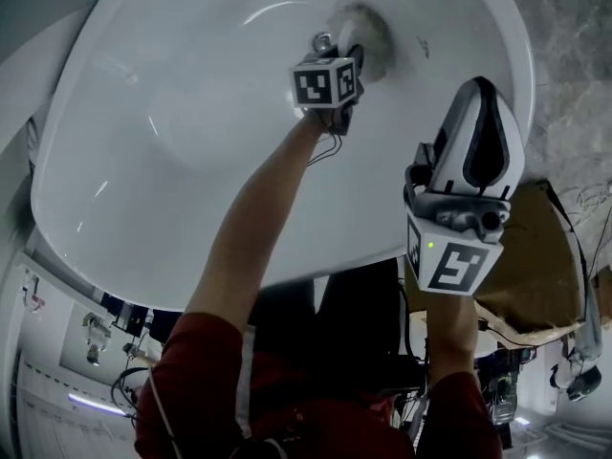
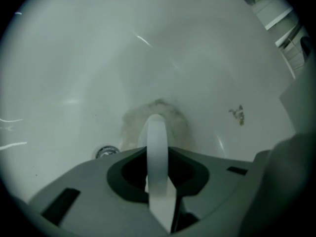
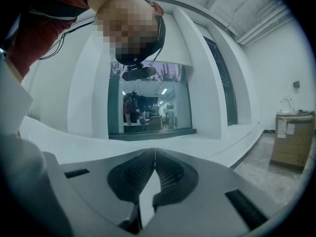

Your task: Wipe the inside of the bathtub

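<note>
Bathtub (image 1: 143, 161): white, oval, filling most of the head view, with its rim running along the lower left. The inner surface is glossy and shows light streaks.

Pad (image 1: 371, 38): fuzzy, grey-white, lying against the inner wall at the far end of the tub. A small metal fitting (image 1: 323, 41) sits just beside it. In the left gripper view the pad (image 2: 170, 117) lies flat on the tub surface (image 2: 74, 58), with the metal fitting (image 2: 106, 152) to its lower left. A small dark speck (image 2: 238, 114) sits on the wall to its right, apart from it.

Left gripper (image 1: 346, 51): reaching deep into the tub on an outstretched bare forearm (image 1: 258, 228). Its jaws are clamped on a white strip (image 2: 156, 132) that runs forward onto the pad.

Right gripper (image 1: 481, 94): held above the near rim, outside the basin and well apart from the pad. In its own view the right gripper (image 3: 154, 157) has its jaws pressed together with nothing between them, and it faces a window (image 3: 148, 102).

Surroundings: a red sleeve (image 1: 210, 371) at the bottom of the head view, a cardboard box (image 1: 535, 256) beside the tub, and a mottled stone floor (image 1: 564, 65).
</note>
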`<state>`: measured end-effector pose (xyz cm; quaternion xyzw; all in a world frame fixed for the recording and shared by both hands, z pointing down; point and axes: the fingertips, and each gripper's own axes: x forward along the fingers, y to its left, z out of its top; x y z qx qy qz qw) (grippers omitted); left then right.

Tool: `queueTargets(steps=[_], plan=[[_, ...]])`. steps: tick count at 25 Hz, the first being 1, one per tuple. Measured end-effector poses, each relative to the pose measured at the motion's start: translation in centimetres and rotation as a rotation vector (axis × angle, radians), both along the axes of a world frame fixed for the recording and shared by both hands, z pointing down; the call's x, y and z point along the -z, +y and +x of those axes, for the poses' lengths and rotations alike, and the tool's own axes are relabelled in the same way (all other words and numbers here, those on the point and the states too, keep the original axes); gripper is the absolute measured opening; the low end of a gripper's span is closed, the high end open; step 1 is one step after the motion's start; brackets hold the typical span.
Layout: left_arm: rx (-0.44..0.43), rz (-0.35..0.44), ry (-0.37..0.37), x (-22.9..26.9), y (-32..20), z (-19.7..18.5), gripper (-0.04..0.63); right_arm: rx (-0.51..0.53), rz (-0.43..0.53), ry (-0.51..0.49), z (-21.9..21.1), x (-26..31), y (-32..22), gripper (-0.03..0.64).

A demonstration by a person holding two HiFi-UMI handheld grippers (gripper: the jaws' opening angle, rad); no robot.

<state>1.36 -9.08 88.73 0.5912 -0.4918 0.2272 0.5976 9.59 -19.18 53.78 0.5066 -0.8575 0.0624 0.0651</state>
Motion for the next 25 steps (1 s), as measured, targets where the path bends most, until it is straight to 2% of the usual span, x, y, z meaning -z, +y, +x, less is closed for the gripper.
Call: queueTargets(steps=[6,12,17,22,25], plan=[[0.089,0.116,0.080,9.5,-1.4,0.4,0.092,0.027,0.066,0.009,-0.2,5.7,1.0,0.012],[0.239,0.238,0.187,19.9,-3.0,0.1,0.092,0.034,0.107,0.002,-0.9,10.4,1.6,0.012],[0.337,0.345,0.246,27.1,-5.9,-0.4,0.092,0.043,0.167,0.002,-0.8,14.2,1.4,0.012],[0.399,0.454,0.282,31.5,-10.6,-1.0,0.092,0.038,0.188,0.008,-0.7,16.0,1.2,0.012],[0.419,0.466,0.292,31.6,-13.2,-0.7,0.092,0.043,0.194,0.014,-0.6,16.1,1.0,0.012]])
